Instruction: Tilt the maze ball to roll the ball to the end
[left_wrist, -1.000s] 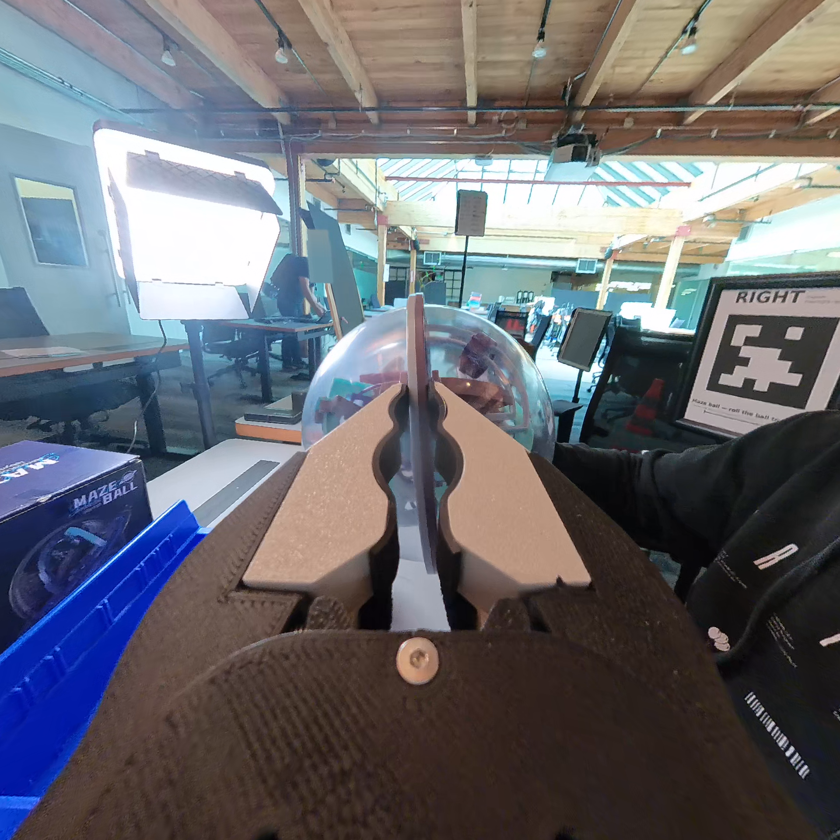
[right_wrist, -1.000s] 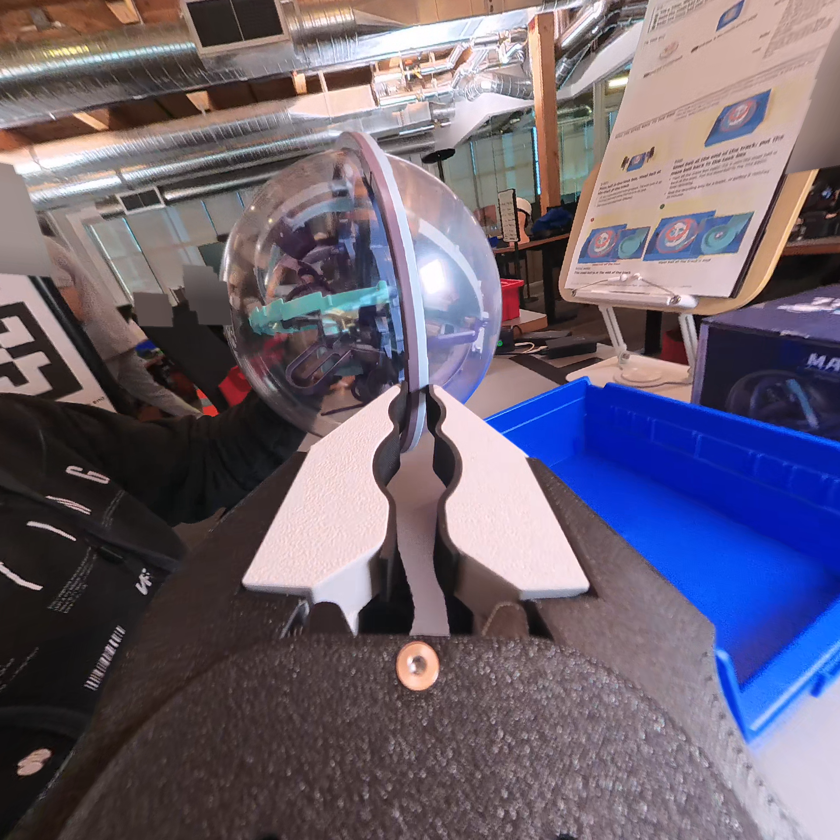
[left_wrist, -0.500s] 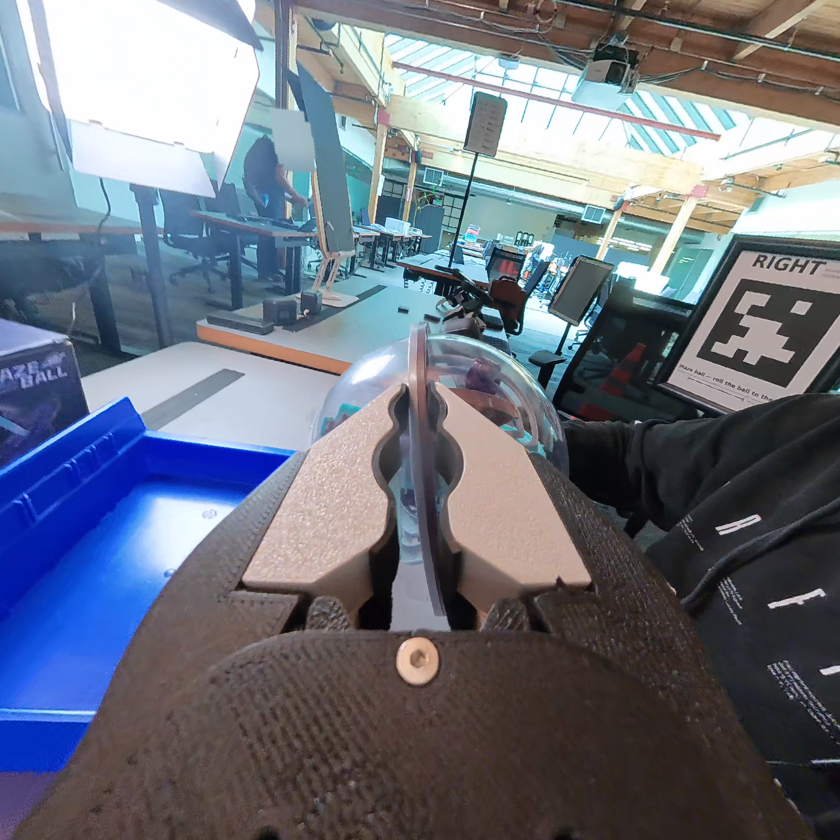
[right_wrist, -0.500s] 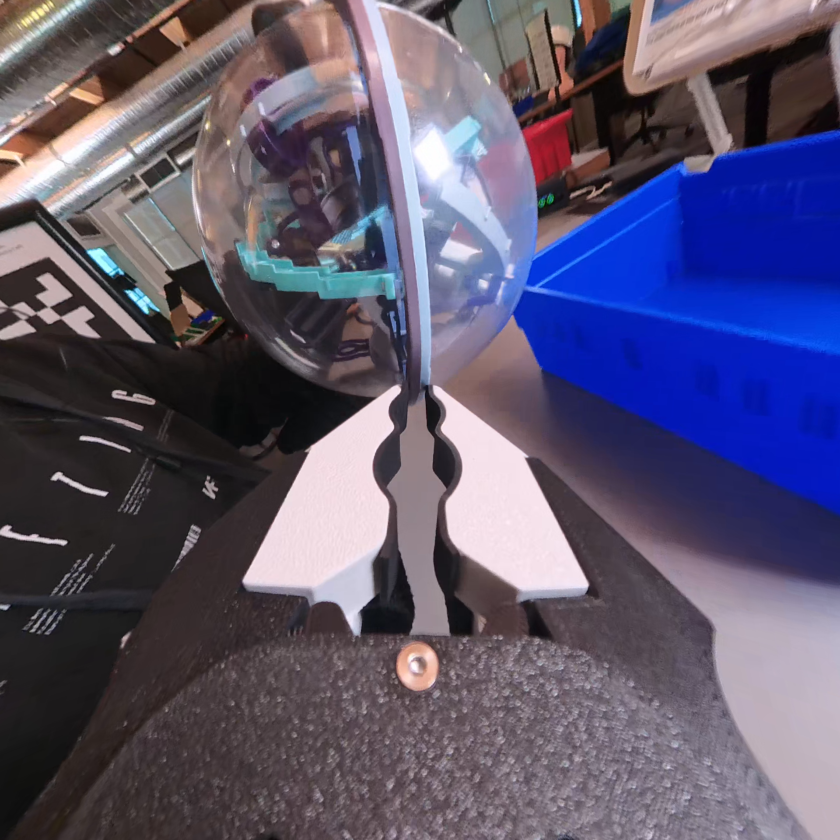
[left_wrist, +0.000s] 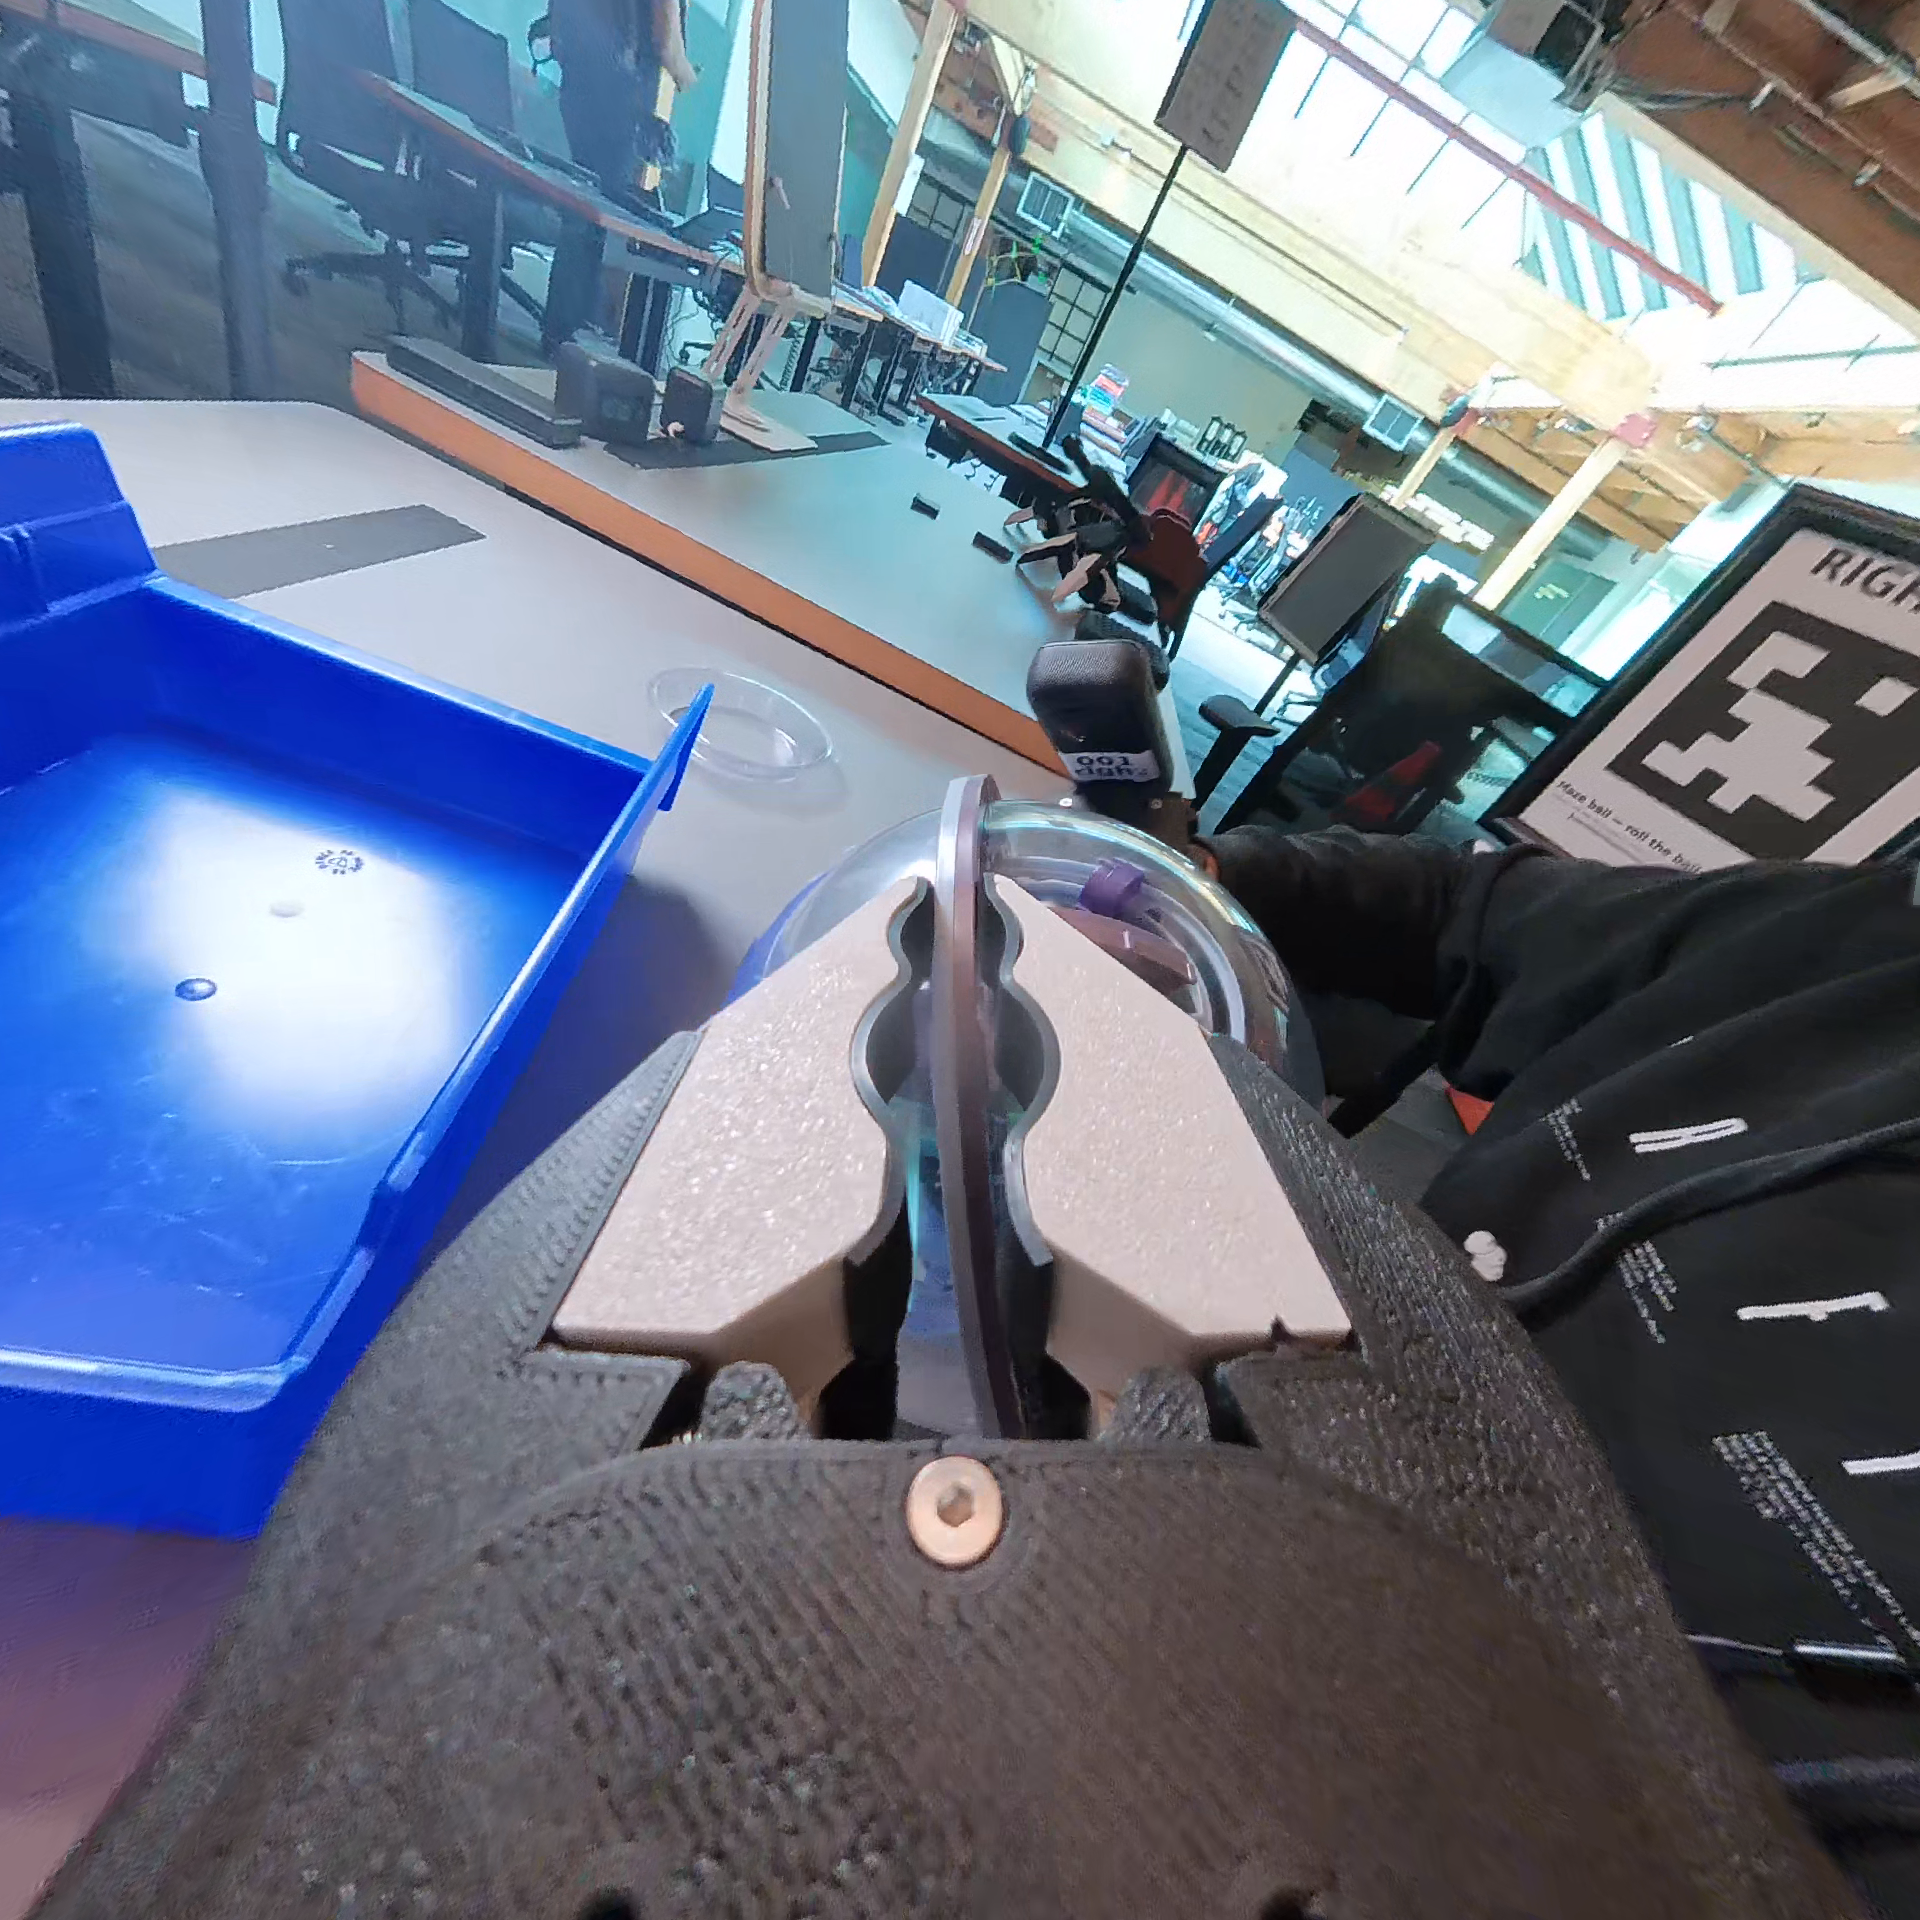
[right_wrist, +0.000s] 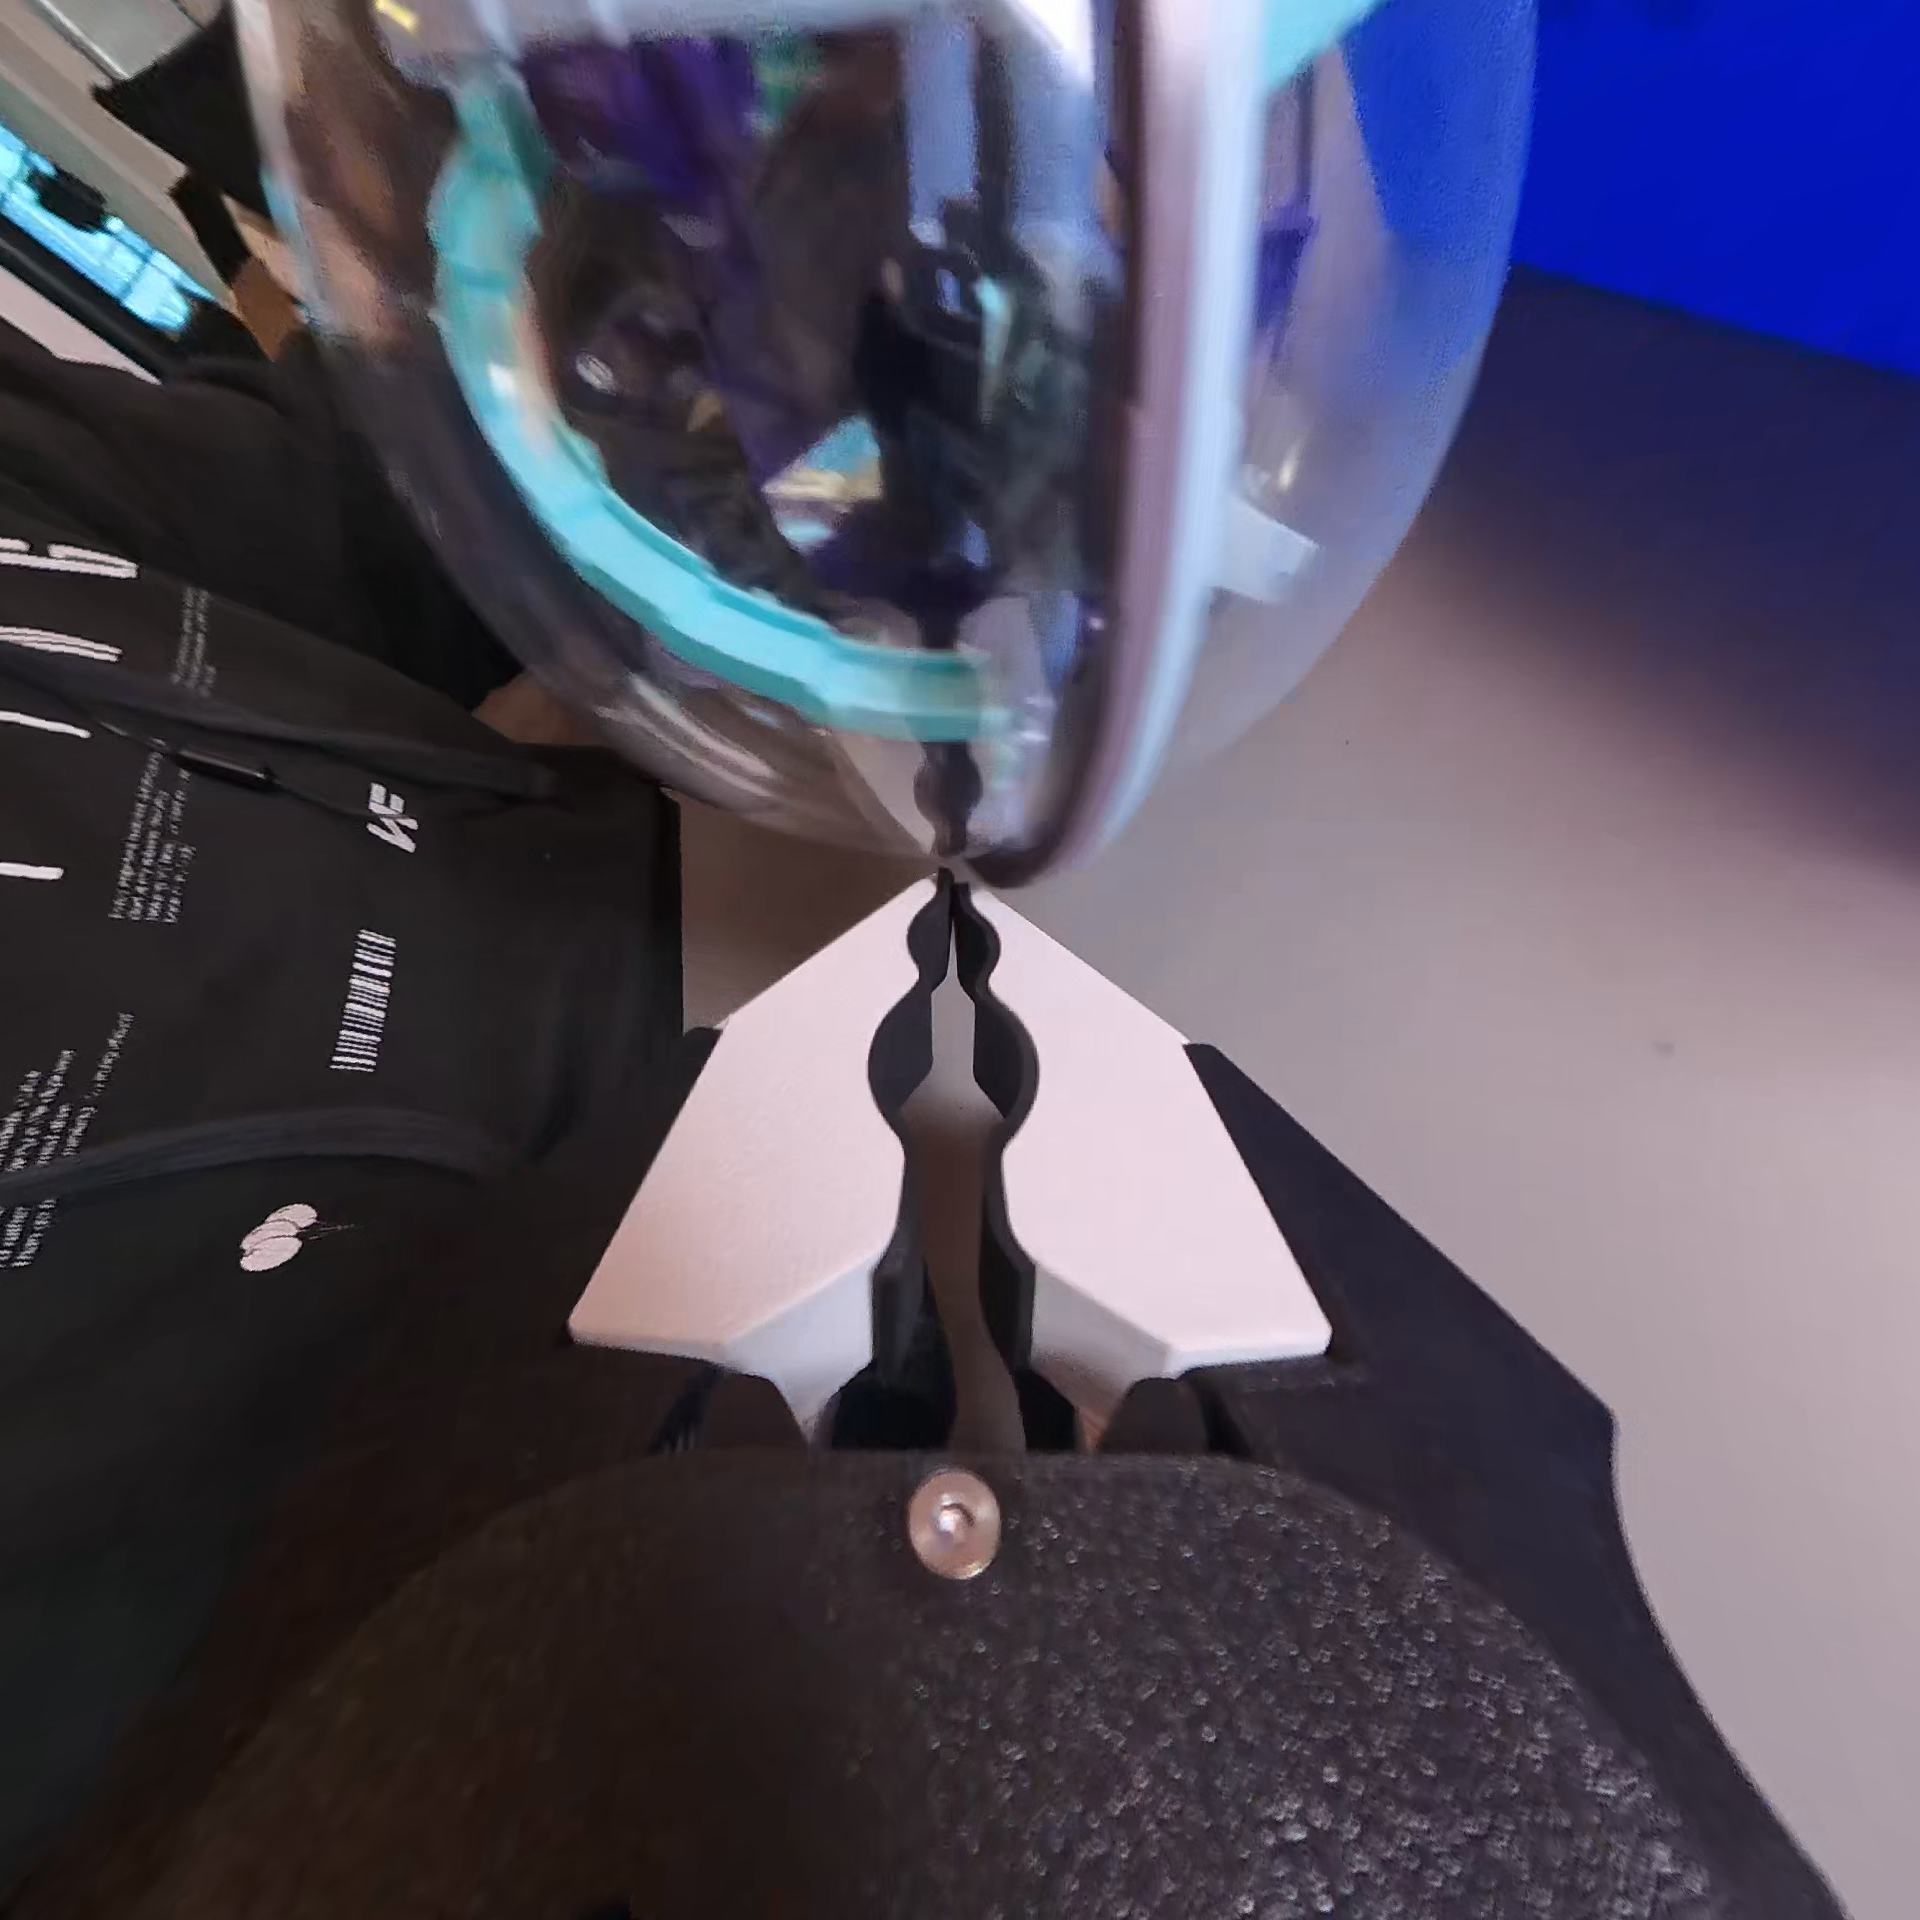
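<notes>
- Left gripper (left_wrist: 954, 935) jaws clamp the maze ball (left_wrist: 1122, 935) rim, beside the blue bin (left_wrist: 499, 1039).
- Right gripper (right_wrist: 951, 904) jaws closed, tips just off the rim.

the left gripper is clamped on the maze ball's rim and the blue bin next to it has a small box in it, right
Not quite: the left wrist view shows the blue bin empty. The left gripper is indeed clamped on the maze ball by its rim.
</notes>
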